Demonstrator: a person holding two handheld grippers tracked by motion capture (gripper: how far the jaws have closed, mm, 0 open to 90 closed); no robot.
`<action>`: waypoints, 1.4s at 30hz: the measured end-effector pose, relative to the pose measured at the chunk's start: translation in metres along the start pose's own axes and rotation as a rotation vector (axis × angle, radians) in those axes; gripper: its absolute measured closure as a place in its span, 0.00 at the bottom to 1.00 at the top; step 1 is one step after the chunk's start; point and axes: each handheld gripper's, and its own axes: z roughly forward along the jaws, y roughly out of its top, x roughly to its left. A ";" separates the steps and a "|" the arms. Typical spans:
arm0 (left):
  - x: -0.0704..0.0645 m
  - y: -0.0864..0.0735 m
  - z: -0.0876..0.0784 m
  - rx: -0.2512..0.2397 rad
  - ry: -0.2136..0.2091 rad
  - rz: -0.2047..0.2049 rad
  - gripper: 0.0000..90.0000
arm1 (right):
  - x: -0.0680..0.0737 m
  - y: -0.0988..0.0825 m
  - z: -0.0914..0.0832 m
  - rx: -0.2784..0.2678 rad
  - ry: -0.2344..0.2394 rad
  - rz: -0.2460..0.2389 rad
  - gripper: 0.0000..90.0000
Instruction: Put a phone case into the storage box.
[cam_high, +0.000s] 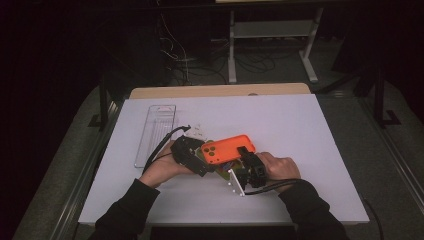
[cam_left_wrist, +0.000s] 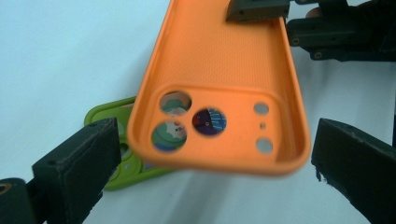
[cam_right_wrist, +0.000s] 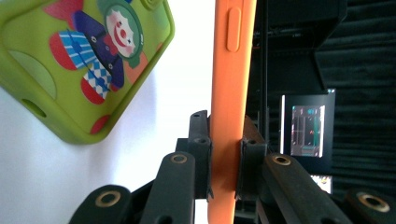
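Orange case: we hold the orange phone case (cam_high: 229, 148) off the white table (cam_high: 300, 150), lifted above a second case.
Right gripper: our right gripper (cam_right_wrist: 226, 154) is clamped on the orange case's edge, one pad on each face; in the right gripper view the case stands edge-on between the jaws with its side button near the top.
Left gripper: our left gripper (cam_left_wrist: 210, 163) stands with jaws wide apart, one either side of the case's camera end and neither touching it; no grip on this side.
Green case: the green phone case (cam_right_wrist: 84, 60) lies flat on the table just under the orange one, printed with a cartoon clown; we glimpse that print through the orange case's camera holes in the left gripper view.
Clear tray: a clear plastic tray (cam_high: 156, 134) sits on the table to the left, well apart from both cases.
Done so far: we judge the orange case picked up and carried by the right side alone, the left having no hold.
Left to do: we would guess it has yet to be set down or placed somewhere; the pictures do not tell us where.
Writing: none that we can read on either case; a lit screen in the dark background is too small to make out.
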 end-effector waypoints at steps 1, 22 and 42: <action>0.000 -0.001 0.000 -0.008 0.001 -0.008 0.00 | 0.000 -0.002 0.001 -0.003 -0.003 0.014 0.87; 0.004 -0.005 0.003 0.035 0.040 0.013 0.00 | -0.020 -0.023 0.004 -0.011 0.154 0.337 0.87; 0.005 -0.005 0.002 0.059 0.041 0.021 0.00 | -0.037 -0.042 0.009 -0.039 0.334 0.822 0.87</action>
